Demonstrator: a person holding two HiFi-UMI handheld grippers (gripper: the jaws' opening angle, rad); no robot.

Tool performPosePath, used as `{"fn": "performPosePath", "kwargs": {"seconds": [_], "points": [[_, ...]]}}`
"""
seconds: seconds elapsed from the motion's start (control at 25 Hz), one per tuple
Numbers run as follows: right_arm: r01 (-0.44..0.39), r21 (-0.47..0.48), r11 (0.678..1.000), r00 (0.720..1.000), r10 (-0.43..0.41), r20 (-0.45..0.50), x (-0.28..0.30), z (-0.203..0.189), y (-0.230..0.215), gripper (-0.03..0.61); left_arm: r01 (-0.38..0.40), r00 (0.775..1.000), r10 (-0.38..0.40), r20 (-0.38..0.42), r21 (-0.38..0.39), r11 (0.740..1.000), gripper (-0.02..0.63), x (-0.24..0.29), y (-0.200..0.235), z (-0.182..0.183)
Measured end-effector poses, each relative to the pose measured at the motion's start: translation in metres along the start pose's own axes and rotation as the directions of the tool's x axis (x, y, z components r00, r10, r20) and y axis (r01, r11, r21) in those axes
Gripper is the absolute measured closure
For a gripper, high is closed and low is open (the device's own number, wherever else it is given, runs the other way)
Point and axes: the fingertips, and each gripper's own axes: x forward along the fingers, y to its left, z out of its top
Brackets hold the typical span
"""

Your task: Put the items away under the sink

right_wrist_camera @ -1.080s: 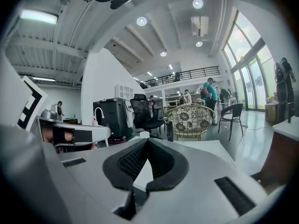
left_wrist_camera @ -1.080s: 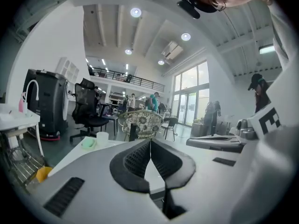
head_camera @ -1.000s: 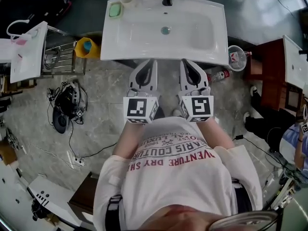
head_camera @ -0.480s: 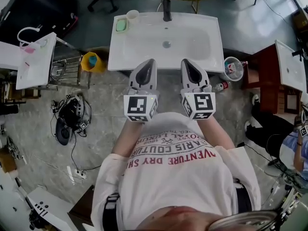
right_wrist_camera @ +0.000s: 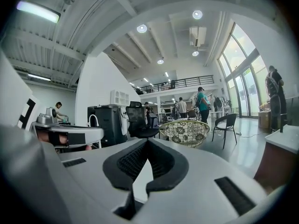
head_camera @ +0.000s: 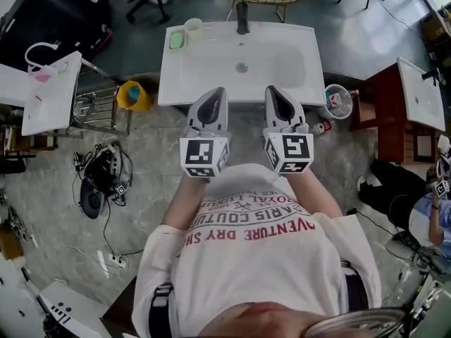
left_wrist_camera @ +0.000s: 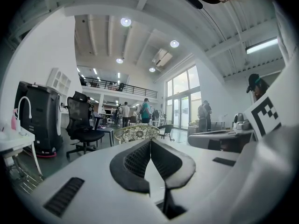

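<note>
white sink (head_camera: pixel 282 76): green soap dish (head_camera: pixel 176 39) and pale cup (head_camera: pixel 192 26) at far-left corner; dark faucet (head_camera: pixel 242 16) mid far edge | grey floor (head_camera: pixel 155 160): yellow bucket (head_camera: pixel 132 95) below sink's left edge; clear bin (head_camera: pixel 338 101) off its right edge

Room around you: high white hall, ribbed white ceiling (left_wrist_camera: pixel 140 13), round downlights (left_wrist_camera: pixel 125 21) and a tube lamp (left_wrist_camera: pixel 261 45), all lit. Tall glazed windows (right_wrist_camera: pixel 243 73) to your right, daylight coming in. Mezzanine with a black railing (right_wrist_camera: pixel 173 84) at the far end, a few people (right_wrist_camera: pixel 202 104) standing below it. Floor (head_camera: pixel 162 160) under you is grey marbled tile, dark and glossy further out. Black office chair (left_wrist_camera: pixel 83 120) and patterned wicker chair (right_wrist_camera: pixel 186 132) ahead. Dark wood cabinet (head_camera: pixel 377 108) on your right, wire rack (head_camera: pixel 95 104) on your left. Cable tangle (head_camera: pixel 99 178) and power strip (head_camera: pixel 113 261) lie on the tile.
</note>
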Motion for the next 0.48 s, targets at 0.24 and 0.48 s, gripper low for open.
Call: {"fn": "performPosePath", "kwargs": {"seconds": [0.24, 0.48], "points": [[0.022, -0.011, 1.000, 1.000, -0.022, -0.007, -0.0005, 0.0074, 0.0033, 0.554, 0.017, 1.000, -0.017, -0.002, -0.007, 1.000, 0.591, -0.0020, 0.0048, 0.0067], [0.030, -0.017, 0.999, 0.999, -0.030, -0.019, -0.0020, 0.0014, -0.0021, 0.554, 0.026, 1.000, -0.026, -0.003, -0.008, 1.000, 0.591, 0.0012, -0.0007, 0.0035]]}}
